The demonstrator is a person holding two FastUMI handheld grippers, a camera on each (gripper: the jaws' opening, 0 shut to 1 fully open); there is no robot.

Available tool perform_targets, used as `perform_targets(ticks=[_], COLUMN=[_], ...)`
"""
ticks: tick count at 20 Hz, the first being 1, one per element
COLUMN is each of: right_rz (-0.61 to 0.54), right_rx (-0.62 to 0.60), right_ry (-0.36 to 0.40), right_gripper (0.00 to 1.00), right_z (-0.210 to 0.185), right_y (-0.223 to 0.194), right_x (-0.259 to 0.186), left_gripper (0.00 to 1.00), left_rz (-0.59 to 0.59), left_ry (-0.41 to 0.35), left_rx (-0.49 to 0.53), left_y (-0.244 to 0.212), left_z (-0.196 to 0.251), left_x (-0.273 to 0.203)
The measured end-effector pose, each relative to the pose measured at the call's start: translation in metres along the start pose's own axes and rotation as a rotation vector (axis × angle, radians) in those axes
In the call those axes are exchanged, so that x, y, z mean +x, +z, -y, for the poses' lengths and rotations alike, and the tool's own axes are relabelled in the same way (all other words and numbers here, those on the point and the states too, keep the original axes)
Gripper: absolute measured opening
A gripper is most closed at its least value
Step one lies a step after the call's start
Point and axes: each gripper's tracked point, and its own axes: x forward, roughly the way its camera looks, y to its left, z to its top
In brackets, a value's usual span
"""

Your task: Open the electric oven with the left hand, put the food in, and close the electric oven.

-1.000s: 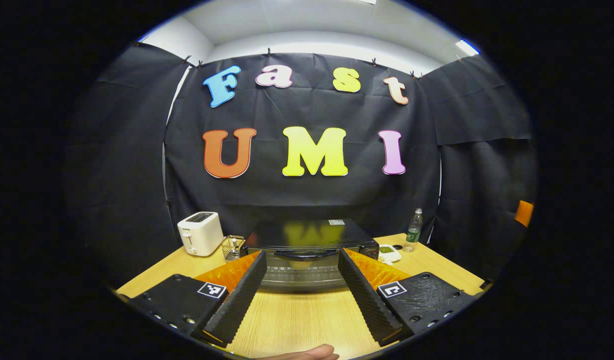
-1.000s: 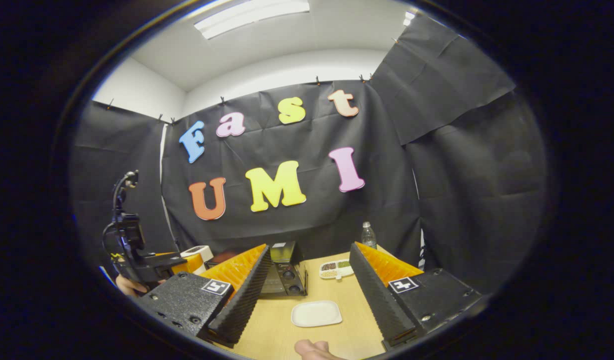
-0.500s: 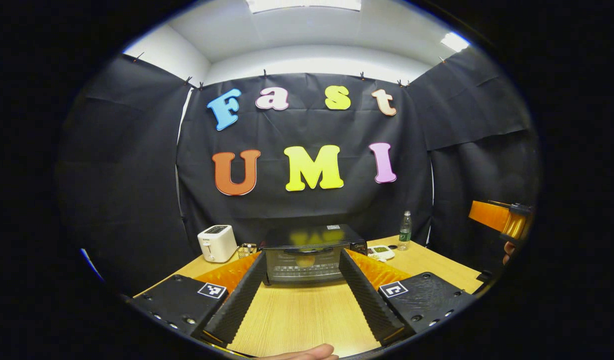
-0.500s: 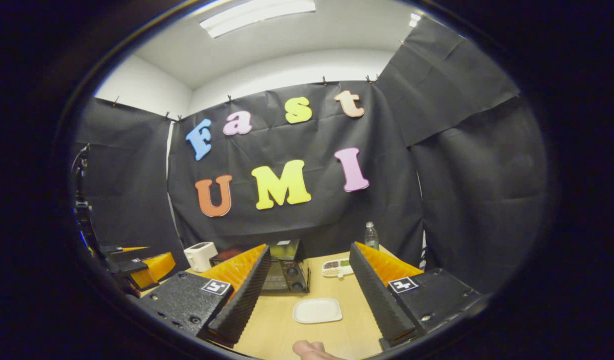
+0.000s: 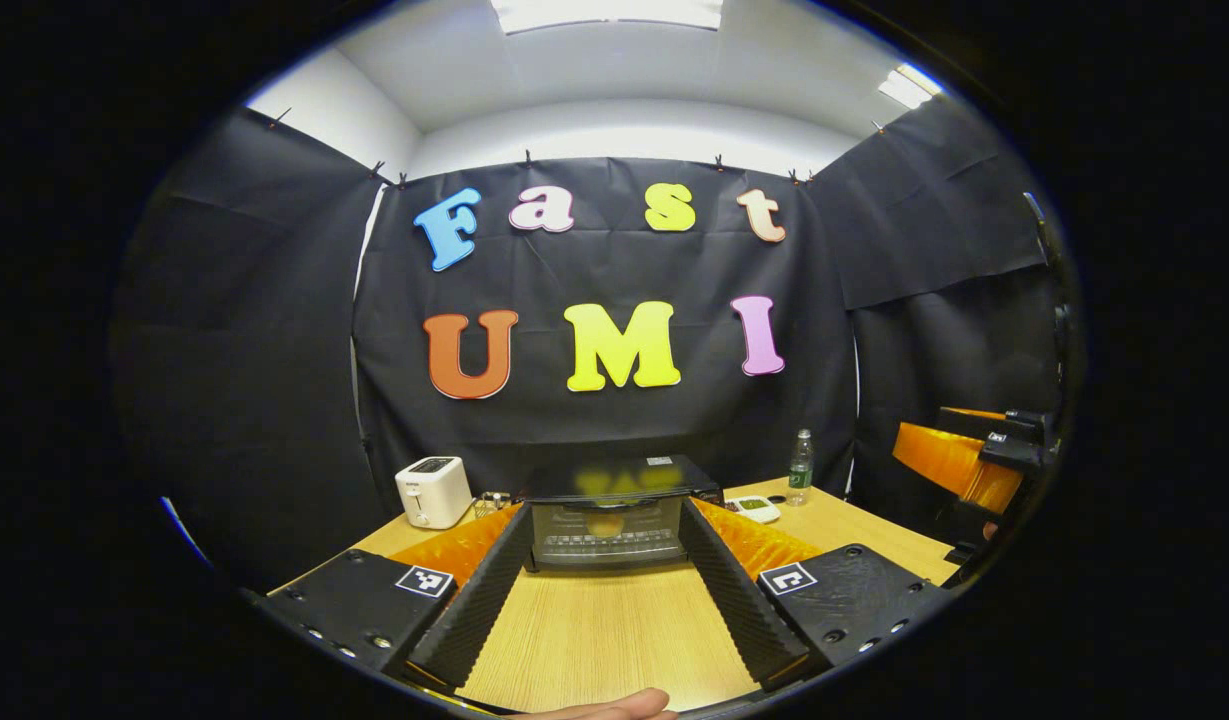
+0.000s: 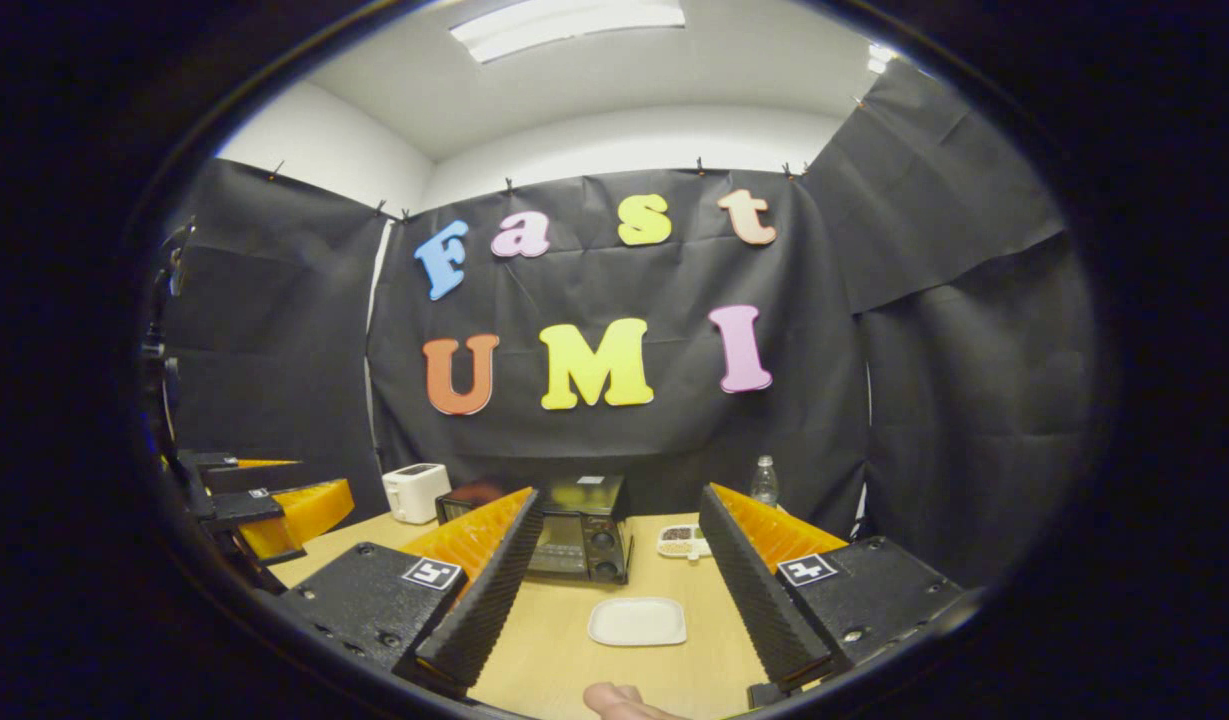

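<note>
Electric oven: a low, black, box-shaped unit with a glossy flat top that carried a small pale sticker near its rear edge. It stood on the wooden counter toward the back, in front of the black cloth wall. Its glass door was shut; through the glass a wire rack showed, with a yellowish shape above it that could be food or a reflection, not distinguishable. In the right gripper view the oven was seen at an angle, with two round knobs stacked on the panel at the right of the door.

Left tongs: spread wide, holding nothing, hovering above the counter and aimed straight at the oven door, well short of it. A fingertip edge showed at the bottom of that view.

Right tongs: spread wide, empty, above the counter. Between the fingers lay a white plate, rectangular with rounded corners and bare on top, in front of the oven and to its right.

Other items: a white toaster left of the oven; a small divided dish with dark and green contents to the oven's right; a clear water bottle behind that dish.
</note>
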Motion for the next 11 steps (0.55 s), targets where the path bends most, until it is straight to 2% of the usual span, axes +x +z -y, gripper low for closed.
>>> perform_targets(ticks=[3, 9, 10, 11], right_rz=[-0.007, 0.022, 0.023, 0.024], right_rx=[-0.026, -0.038, -0.039, -0.042], right_ry=[0.005, -0.010, -0.009, -0.011], right_gripper=[0.96, 0.96, 0.96, 0.96], right_z=[-0.002, 0.001, 0.001, 0.002], right_y=[-0.004, 0.003, 0.003, 0.003], right_x=[0.000, -0.007, -0.007, -0.008], left_gripper=[0.95, 0.95, 0.89, 0.89], left_rz=[0.017, 0.019, 0.019, 0.019], left_ry=[0.028, 0.012, 0.013, 0.018], left_rx=[0.010, 0.017, 0.013, 0.006], left_y=[0.003, 0.000, 0.000, -0.001], left_z=[-0.008, 0.001, 0.000, -0.003], left_x=[0.001, 0.003, 0.002, 0.003])
